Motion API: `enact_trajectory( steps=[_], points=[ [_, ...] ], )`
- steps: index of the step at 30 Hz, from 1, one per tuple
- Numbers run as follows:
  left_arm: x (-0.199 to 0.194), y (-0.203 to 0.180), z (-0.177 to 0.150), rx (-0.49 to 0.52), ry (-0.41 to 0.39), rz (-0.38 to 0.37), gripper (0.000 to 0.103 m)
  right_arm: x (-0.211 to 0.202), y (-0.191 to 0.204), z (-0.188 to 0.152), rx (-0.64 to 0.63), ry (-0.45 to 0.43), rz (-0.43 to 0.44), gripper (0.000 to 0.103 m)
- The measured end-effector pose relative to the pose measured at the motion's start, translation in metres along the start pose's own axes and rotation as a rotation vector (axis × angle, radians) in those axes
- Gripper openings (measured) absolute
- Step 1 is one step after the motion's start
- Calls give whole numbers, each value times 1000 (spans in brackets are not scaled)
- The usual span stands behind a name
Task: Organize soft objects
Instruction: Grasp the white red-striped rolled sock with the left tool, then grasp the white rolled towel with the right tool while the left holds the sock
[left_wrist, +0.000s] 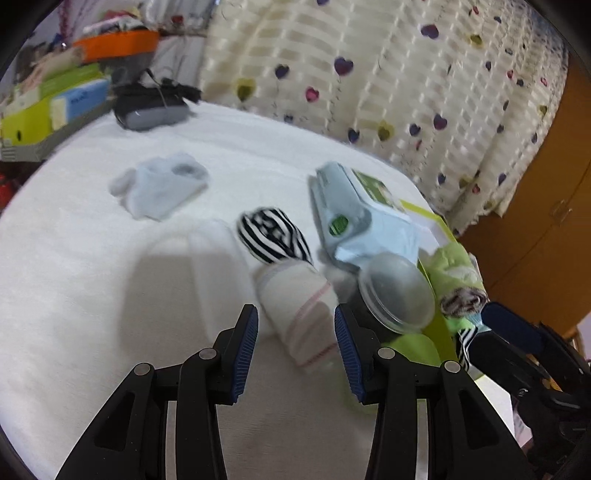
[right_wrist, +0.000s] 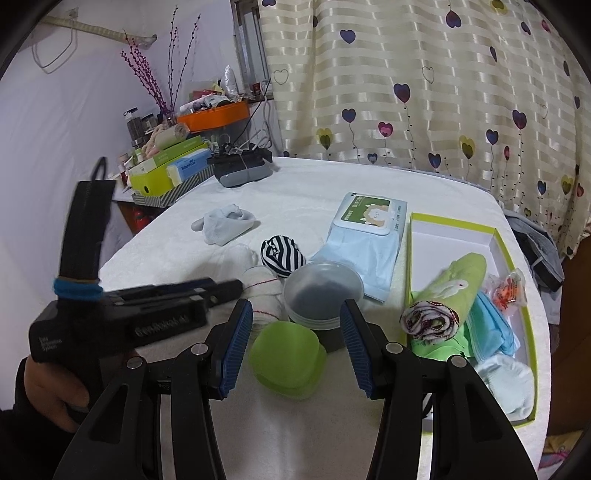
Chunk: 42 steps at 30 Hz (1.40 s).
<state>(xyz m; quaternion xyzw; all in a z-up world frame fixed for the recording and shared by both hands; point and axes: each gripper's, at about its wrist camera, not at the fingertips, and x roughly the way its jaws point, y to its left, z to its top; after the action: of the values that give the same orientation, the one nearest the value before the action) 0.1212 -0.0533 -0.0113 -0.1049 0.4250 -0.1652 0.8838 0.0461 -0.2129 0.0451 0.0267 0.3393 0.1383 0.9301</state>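
Fingers of my left gripper (left_wrist: 295, 347) are standing apart around the near end of a rolled white sock (left_wrist: 295, 310) lying on the desk (left_wrist: 92, 277), not yet pressing it. Just beyond that sock I am seeing a striped sock ball (left_wrist: 271, 236), and farther ahead to the left a pale blue sock (left_wrist: 162, 188). My right gripper (right_wrist: 295, 354) is hanging with fingers apart and empty over a green lid (right_wrist: 288, 362), with a grey bowl (right_wrist: 321, 291) just ahead. To its right, a green-edged box (right_wrist: 517, 280) is holding a rolled green cloth (right_wrist: 454, 291).
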Motion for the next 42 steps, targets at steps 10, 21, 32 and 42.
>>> enact_trajectory(
  steps=[10, 21, 32, 42],
  points=[
    [22, -11, 3, -48, 61, -20, 46, -9, -13, -5, 29, -14, -4, 50],
    [31, -12, 3, -54, 63, -24, 44, -11, -13, -7, 29, -19, -4, 50],
    [5, -18, -2, 22, -1, -8, 35, -17, -10, -3, 24, -31, -11, 50],
    [-39, -3, -4, 43, -122, 74, 35, -18, 6, 4, -8, -41, -10, 50]
  ],
)
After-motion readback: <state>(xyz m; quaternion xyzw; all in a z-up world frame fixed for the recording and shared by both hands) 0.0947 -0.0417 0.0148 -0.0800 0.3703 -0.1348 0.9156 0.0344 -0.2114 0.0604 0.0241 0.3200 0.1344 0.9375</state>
